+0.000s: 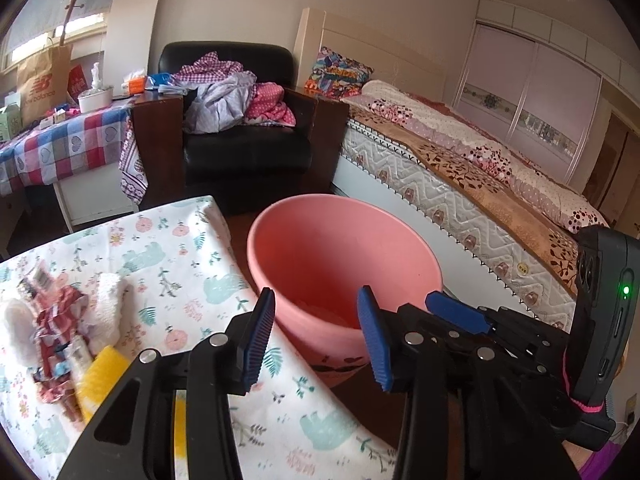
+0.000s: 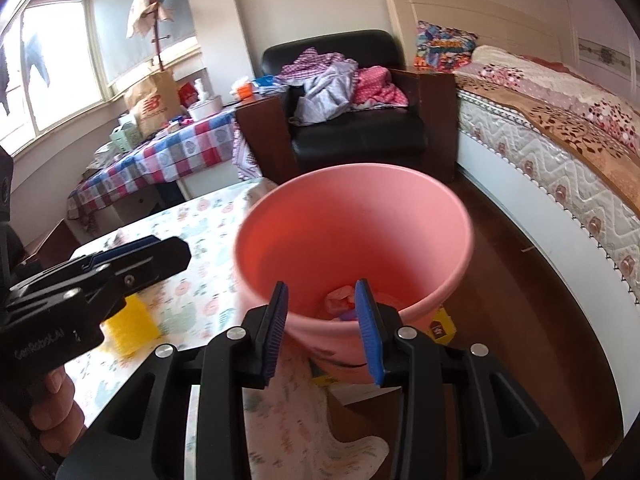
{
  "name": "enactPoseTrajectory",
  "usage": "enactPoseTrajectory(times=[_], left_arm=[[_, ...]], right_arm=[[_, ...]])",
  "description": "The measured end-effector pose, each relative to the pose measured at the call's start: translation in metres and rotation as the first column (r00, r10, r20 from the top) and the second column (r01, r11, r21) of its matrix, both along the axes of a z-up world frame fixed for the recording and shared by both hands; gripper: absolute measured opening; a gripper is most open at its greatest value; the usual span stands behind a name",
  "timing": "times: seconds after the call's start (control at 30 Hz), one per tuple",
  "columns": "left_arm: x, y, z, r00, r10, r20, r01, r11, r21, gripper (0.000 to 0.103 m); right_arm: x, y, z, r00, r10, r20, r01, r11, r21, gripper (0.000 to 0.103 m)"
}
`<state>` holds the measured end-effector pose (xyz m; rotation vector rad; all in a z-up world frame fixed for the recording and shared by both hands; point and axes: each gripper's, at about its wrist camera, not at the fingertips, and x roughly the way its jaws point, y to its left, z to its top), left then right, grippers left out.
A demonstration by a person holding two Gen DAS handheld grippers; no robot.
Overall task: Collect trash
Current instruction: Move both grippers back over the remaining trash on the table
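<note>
i have the left gripper [image 1: 316, 336] spread wide with nothing between its blue pads, held above the edge of the table [image 1: 188, 248] and pointing at the pink bin [image 1: 344, 256], which stands on the dark floor just beside the table and near the bed [image 1: 460, 168]. the right gripper [image 2: 322, 328] is also parted and holds nothing, hanging over the bin's near rim. inside the bin, from the right wrist view, i can see a pinkish crumpled scrap [image 2: 340, 300] at the bottom; what exactly it is i cannot tell. on the floral tablecloth sit the leftovers: a red patterned wrapper [image 1: 56, 340], a white crumpled tissue [image 1: 108, 300] beside it, and a yellow sponge-like block [image 1: 100, 380] just in front of them. an armchair [image 1: 244, 132] piled with clothes stands behind.
</note>
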<state>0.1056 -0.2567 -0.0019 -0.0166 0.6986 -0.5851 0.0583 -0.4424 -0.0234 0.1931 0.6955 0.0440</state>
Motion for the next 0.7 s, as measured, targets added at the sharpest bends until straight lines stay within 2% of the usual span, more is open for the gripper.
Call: enactPoseTrajectory(times=[0.3, 0.7], left_arm=[[-0.023, 0.046, 0.011, 0.998, 0.053, 0.042, -0.054, 0.998, 0.011, 0.042], [-0.048, 0.132, 0.001, 0.986, 0.161, 0.032, -0.163, 0.986, 0.048, 0.042]], right_arm=[[-0.015, 0.035, 0.013, 0.996, 0.091, 0.018, -0.091, 0.996, 0.014, 0.035], [-0.022, 0.084, 0.01, 0.975, 0.22, -0.011, -0.22, 0.975, 0.037, 0.035]])
